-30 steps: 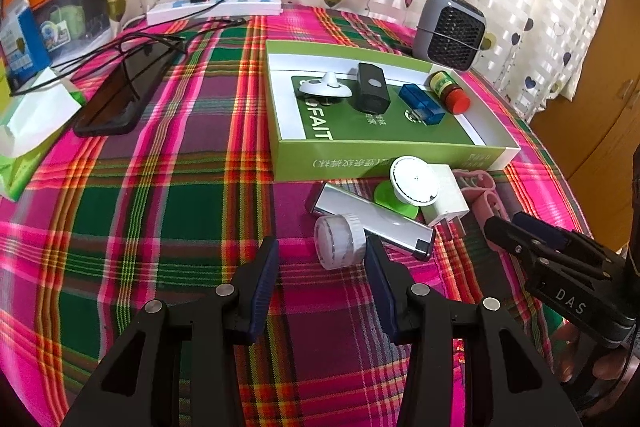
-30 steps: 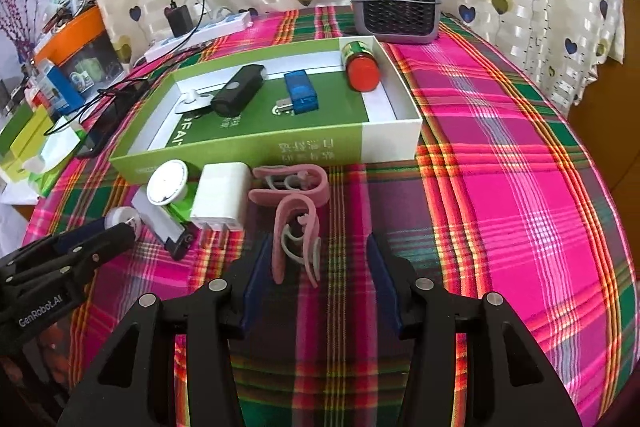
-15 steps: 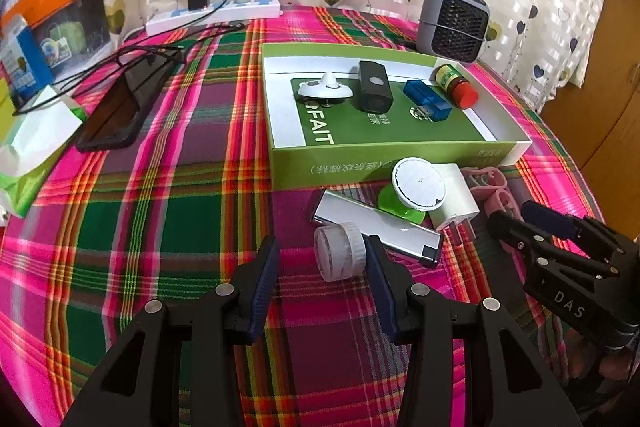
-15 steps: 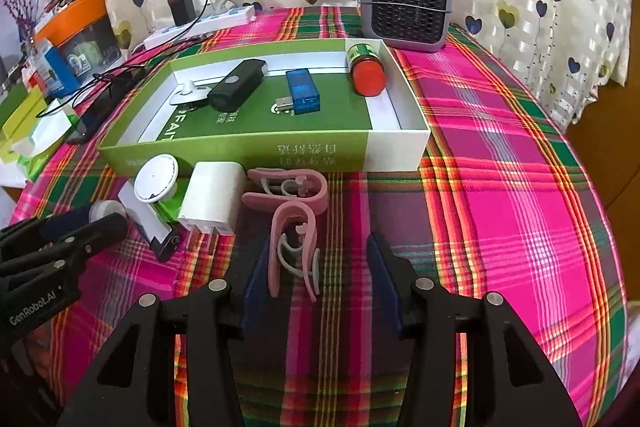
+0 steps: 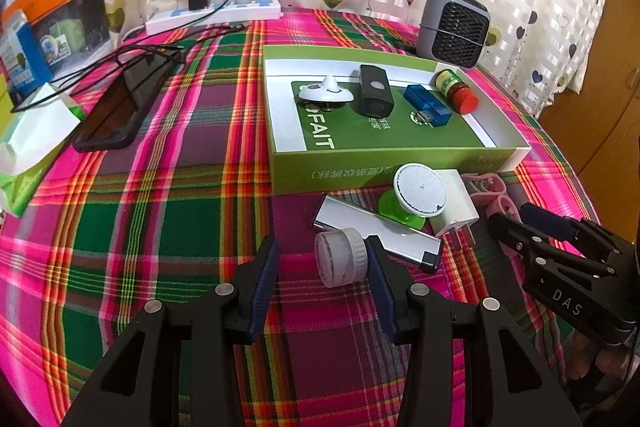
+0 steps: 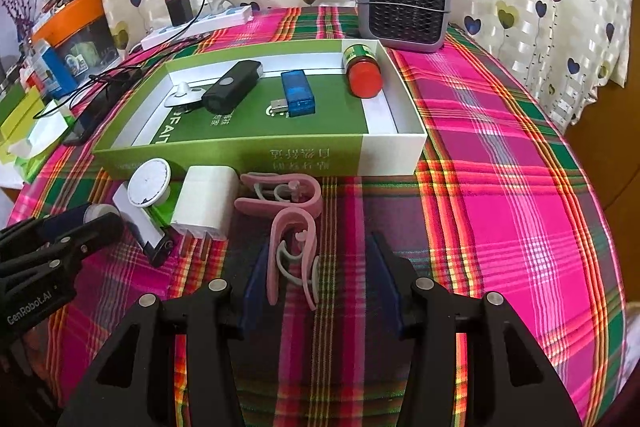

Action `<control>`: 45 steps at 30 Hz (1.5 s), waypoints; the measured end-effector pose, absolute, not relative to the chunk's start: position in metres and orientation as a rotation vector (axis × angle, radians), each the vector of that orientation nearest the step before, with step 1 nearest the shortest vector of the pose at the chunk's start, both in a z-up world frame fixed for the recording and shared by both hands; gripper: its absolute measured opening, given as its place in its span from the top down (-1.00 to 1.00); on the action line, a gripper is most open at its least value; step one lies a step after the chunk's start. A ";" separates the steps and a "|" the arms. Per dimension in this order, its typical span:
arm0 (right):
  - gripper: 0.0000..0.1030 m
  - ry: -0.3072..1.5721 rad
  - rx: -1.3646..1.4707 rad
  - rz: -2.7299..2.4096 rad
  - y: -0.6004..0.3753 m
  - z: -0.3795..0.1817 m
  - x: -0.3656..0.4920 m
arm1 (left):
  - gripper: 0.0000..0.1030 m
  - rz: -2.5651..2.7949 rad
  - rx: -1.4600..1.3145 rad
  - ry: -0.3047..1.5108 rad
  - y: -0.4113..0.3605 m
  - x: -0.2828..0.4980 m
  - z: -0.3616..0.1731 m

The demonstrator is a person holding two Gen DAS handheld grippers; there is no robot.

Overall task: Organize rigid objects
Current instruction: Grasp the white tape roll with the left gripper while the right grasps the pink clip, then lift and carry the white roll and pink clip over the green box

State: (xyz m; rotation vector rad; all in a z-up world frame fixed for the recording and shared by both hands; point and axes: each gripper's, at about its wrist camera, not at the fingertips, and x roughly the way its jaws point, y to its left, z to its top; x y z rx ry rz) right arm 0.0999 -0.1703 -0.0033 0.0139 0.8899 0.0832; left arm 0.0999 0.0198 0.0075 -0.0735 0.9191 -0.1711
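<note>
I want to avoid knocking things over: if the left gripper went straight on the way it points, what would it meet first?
Most likely the small white jar, lying on its side between the open fingers of the left gripper, close to the right finger; contact is unclear. The silver bar lies just beyond.

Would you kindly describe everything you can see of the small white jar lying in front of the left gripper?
The small white jar is a short round pot of cloudy, translucent plastic with a ribbed white screw cap. It lies on its side on the plaid tablecloth, base towards the camera, cap pointing away. It sits between the open fingers of the left gripper, close against the right-hand finger; contact is unclear. Its cap end is beside the silver bar behind it. Its contents cannot be made out.
</note>
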 end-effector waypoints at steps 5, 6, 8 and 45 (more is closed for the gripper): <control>0.05 0.889 0.019 0.087 -0.170 -0.003 0.099 | 0.29 -0.159 -0.081 0.919 0.022 0.100 0.008; 0.05 0.889 0.019 0.087 -0.171 -0.003 0.099 | 0.30 -0.157 -0.082 0.919 0.023 0.100 0.008; 0.08 0.888 0.024 0.087 -0.171 -0.003 0.099 | 0.39 -0.153 -0.083 0.918 0.023 0.101 0.008; 0.53 0.882 0.033 0.074 -0.174 -0.003 0.097 | 0.65 -0.166 -0.087 0.917 0.022 0.100 0.008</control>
